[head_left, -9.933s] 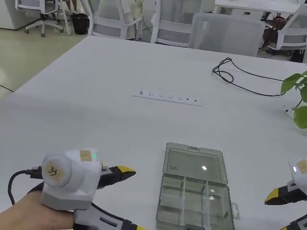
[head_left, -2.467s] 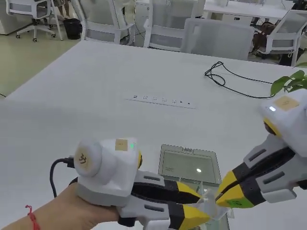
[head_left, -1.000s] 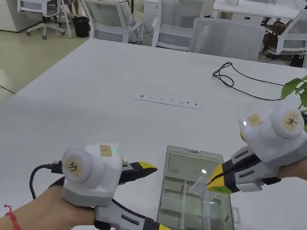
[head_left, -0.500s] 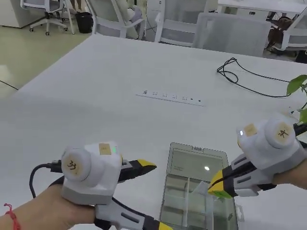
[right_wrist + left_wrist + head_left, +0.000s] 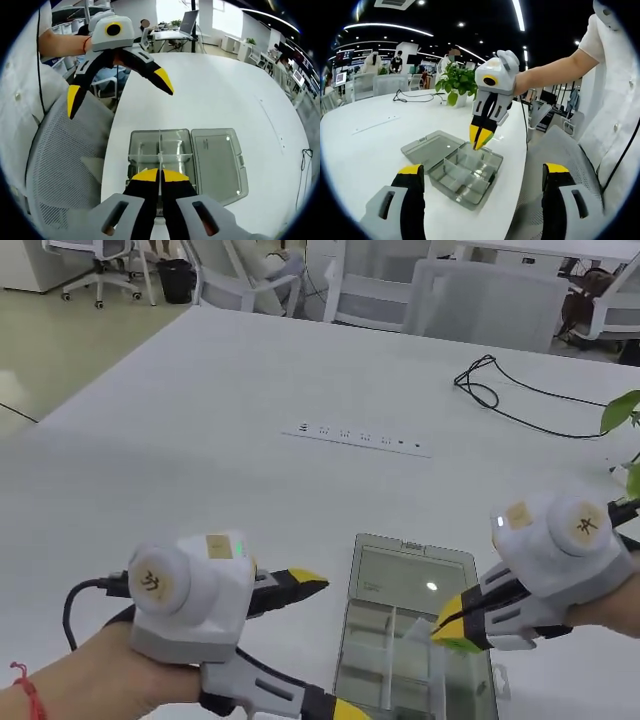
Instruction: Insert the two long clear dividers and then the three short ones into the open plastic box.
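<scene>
The open clear plastic box [image 5: 362,642] lies on the white table in front of me, lid [image 5: 415,570] flat behind it, with dividers standing inside. My right gripper [image 5: 447,630] hovers just above the box, shut on a thin clear divider [image 5: 415,632]. In the right gripper view that gripper [image 5: 160,174] holds the divider [image 5: 160,150] edge-on over the box [image 5: 142,145], beside the lid [image 5: 217,160]. My left gripper [image 5: 325,645] is wide open and holds nothing, left of the box. In the left gripper view its jaws [image 5: 482,172] frame the box [image 5: 470,192] and the right gripper [image 5: 479,140].
A flush power strip [image 5: 365,437] sits mid-table, a black cable [image 5: 500,390] coils at the far right, and plant leaves [image 5: 625,415] show at the right edge. Office chairs [image 5: 480,300] line the far side. A mesh chair [image 5: 70,150] stands at the near table edge.
The right gripper has sunk a little toward the box with the divider still in it. The left gripper stays open beside the box.
</scene>
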Demonstrator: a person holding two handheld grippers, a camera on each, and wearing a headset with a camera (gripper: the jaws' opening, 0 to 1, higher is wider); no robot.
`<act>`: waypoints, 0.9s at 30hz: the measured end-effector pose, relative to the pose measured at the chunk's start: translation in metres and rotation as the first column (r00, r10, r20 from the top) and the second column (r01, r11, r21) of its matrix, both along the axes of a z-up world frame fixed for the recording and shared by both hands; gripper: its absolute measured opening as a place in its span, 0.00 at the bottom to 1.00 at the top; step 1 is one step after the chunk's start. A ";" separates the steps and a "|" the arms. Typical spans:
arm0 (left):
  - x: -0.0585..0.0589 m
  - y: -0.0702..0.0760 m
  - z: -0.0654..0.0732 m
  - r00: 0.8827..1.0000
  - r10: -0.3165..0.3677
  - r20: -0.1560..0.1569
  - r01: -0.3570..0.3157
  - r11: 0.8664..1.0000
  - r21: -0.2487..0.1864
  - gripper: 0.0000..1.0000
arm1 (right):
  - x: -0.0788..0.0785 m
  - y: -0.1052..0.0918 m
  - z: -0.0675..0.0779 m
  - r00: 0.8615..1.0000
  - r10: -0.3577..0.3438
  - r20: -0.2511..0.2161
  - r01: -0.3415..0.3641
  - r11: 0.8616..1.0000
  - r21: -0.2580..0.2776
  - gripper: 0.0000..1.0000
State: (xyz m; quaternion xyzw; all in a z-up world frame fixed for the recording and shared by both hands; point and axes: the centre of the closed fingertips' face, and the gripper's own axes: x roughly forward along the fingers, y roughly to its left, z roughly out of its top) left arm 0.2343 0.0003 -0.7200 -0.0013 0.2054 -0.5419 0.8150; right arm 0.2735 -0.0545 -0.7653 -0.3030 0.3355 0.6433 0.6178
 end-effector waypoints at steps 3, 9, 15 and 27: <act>0.000 0.000 0.000 1.000 0.001 -0.002 -0.001 1.000 -0.004 1.00 | 0.000 0.004 0.001 1.000 0.002 0.007 -0.002 1.000 0.017 0.02; 0.000 0.000 0.001 1.000 0.005 -0.003 -0.005 1.000 -0.007 1.00 | -0.003 0.003 -0.004 1.000 0.018 0.005 -0.018 1.000 -0.004 0.02; 0.001 0.000 0.002 1.000 0.012 -0.005 -0.012 1.000 -0.013 1.00 | 0.002 0.000 0.006 1.000 -0.010 0.002 0.010 1.000 0.010 0.02; 0.000 0.000 0.000 1.000 0.008 -0.009 -0.008 1.000 -0.011 1.00 | 0.000 -0.002 -0.001 1.000 -0.021 -0.003 0.021 1.000 0.014 0.02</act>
